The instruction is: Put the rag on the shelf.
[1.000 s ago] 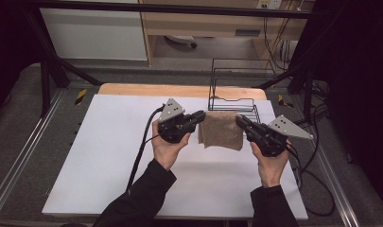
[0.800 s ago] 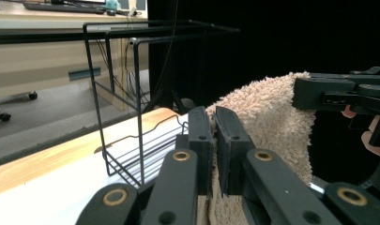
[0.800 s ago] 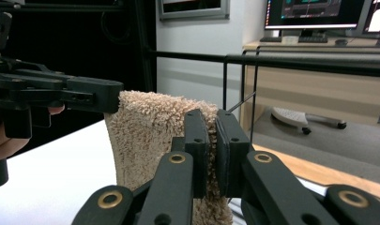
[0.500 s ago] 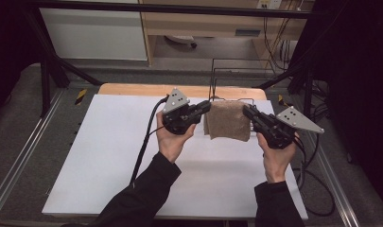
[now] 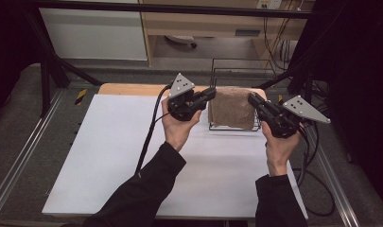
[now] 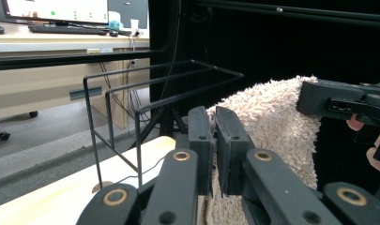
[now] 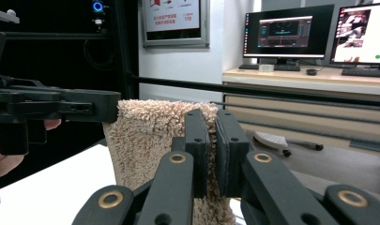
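A beige terry towel point(image 5: 232, 109) hangs stretched between my two grippers above the far side of the white table point(image 5: 113, 161). My left gripper point(image 5: 211, 93) is shut on the towel's upper left corner. My right gripper point(image 5: 250, 98) is shut on its upper right corner. The towel point(image 6: 272, 122) passes between the closed left jaws in the left gripper view, with the black wire rack point(image 6: 145, 103) just beyond. In the right gripper view the towel point(image 7: 150, 140) is pinched between the closed jaws, and the left gripper's body shows at far left. The wire rack point(image 5: 236, 75) stands behind the hanging towel.
A wooden strip point(image 5: 132, 89) edges the table's far side. Cables point(image 5: 317, 184) trail off the right side. Metal rails point(image 5: 19, 161) flank the table. Desks with monitors point(image 7: 291, 33) stand in the background.
Both grippers have risen and moved away from the person with the towel. It now hangs off the table in front of the wire rack.
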Available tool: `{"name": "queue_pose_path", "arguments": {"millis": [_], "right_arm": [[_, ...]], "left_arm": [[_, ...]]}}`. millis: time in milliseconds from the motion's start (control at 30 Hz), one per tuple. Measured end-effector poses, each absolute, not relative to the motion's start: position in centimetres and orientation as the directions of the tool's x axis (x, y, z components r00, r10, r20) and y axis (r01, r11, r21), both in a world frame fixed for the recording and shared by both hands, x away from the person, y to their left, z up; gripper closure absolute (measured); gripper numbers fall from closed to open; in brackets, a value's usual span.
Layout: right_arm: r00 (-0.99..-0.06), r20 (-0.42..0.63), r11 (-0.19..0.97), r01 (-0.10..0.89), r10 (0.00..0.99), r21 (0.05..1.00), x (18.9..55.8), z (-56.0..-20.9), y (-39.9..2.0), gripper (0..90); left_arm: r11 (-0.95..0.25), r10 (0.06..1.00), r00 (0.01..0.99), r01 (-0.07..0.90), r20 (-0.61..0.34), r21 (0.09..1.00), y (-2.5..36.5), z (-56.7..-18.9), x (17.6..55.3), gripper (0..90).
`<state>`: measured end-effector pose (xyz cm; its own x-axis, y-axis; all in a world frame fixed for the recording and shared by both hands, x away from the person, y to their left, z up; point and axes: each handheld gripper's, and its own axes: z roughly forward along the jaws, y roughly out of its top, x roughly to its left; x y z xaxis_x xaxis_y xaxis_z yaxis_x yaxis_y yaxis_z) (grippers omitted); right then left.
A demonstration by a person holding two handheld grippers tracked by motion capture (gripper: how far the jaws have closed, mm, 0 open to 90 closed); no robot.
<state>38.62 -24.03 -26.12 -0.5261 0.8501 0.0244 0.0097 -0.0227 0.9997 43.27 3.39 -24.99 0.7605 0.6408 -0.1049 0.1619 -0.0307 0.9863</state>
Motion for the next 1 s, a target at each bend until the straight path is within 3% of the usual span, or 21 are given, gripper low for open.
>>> {"name": "queue_pose_path", "arguments": {"millis": [1000], "right_arm": [[-0.472,0.032,-0.068,-0.060,0.881,0.996,42.2,-21.0,-26.4,85.2]], "left_arm": [[-0.002,0.657,0.751,0.087,-0.064,0.996,0.1,-19.5,46.8,85.6]]}}
